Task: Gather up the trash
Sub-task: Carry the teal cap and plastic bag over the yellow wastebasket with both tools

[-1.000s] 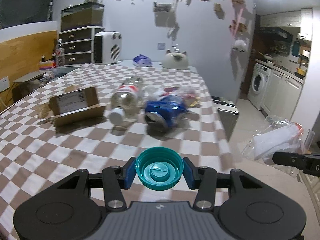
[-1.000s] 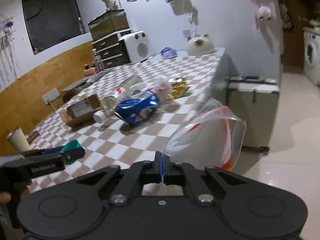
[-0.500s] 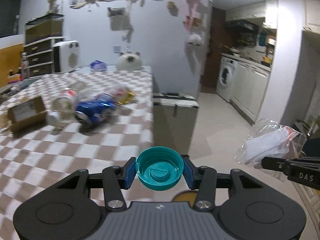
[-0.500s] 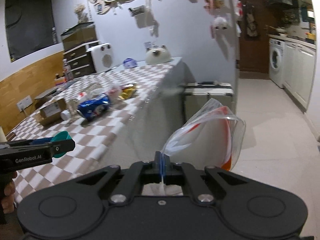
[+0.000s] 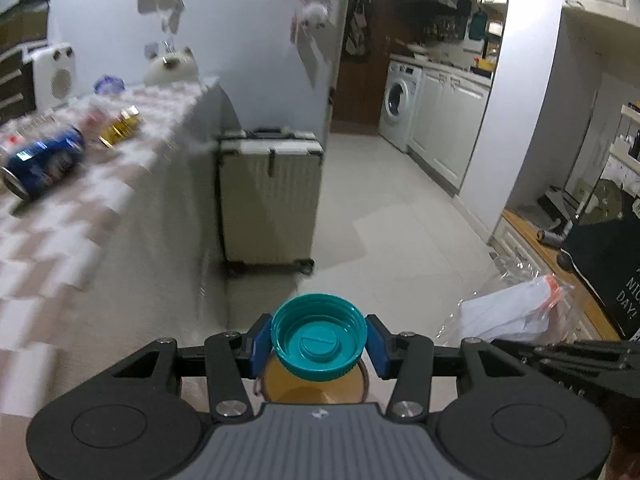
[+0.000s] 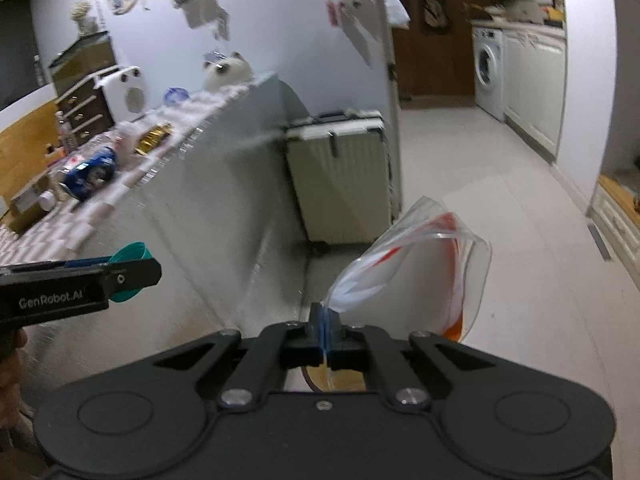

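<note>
The left gripper is clamped on a round teal plastic bottle cap, gripped across its ribbed rim with the hollow side toward the camera; this keeps it secure in transit. The right gripper has its jaws together, pinching one edge of a clear plastic bag with red-and-white print, so its mouth hangs open ahead of the jaws. The cap is left of the bag and apart from it, not yet deposited.

Your left tool held the cap left of the bag; the suitcase stood ahead, beside the surface bearing the can.
</note>
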Tool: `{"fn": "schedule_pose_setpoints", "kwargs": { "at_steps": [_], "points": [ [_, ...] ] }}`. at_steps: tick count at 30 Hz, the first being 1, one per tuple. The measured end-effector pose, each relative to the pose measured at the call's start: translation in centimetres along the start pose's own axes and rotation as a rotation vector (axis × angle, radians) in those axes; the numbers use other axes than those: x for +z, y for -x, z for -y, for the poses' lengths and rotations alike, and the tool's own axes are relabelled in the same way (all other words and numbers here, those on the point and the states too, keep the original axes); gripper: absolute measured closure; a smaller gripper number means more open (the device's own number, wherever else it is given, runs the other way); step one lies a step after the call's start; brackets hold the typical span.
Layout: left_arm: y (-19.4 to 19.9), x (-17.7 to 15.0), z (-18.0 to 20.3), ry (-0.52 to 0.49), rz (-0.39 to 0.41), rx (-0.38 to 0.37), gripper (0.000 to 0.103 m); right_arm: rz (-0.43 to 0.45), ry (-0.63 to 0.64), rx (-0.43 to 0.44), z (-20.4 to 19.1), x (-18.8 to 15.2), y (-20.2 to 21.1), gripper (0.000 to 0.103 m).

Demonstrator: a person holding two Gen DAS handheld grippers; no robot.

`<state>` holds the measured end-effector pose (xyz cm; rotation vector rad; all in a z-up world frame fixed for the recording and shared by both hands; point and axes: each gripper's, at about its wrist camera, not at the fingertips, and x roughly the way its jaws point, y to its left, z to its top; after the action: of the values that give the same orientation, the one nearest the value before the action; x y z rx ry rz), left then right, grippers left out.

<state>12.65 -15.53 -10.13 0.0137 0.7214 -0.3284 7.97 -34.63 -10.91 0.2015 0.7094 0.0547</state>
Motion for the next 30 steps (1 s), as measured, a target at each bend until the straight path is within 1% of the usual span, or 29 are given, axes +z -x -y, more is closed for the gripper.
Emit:
{"fn": "schedule_pose_setpoints", "kwargs": {
  "at_steps": [5, 9, 12, 17, 21, 25, 30],
  "points": [
    [-5.9, -1.3, 0.9, 0.032, -0.092, -0.035, 0.053, -0.054, -0.044, -0.024, 2.5, -1.7, -2.9, 0.102],
    [-11.0, -2.4, 0.9, 0.055, -0.159, -0.042, 0.053, -0.114, -0.076, -0.044, 4.1, -3.4, -6.6, 0.102],
    [-15.0, -3.1, 0.3, 0.058, -0.187, -0.019, 0.053, -0.155, -0.094, -0.044, 5.0, -4.3, -9.7, 0.102],
    [-21.6, -4.7, -1.3, 0.110, -0.236, -0.001, 0.053, -0.203, -0.085, -0.037, 5.9, -5.5, -15.1, 0.102],
    [-26.7, -6.7, -2.5, 0.140, -0.283, 0.012, 0.053, -0.238, -0.068, -0.012, 6.2, -6.2, -19.9, 0.102],
    [-30.9, -8.1, -3.6, 0.159, -0.312, 0.009, 0.053, -0.281, -0.053, -0.004, 6.6, -6.9, -24.8, 0.102],
    [-34.9, -9.7, -5.0, 0.198, -0.334, -0.001, 0.053, -0.338, -0.040, 0.019, 6.5, -8.8, -30.4, 0.102]
  ]
}}
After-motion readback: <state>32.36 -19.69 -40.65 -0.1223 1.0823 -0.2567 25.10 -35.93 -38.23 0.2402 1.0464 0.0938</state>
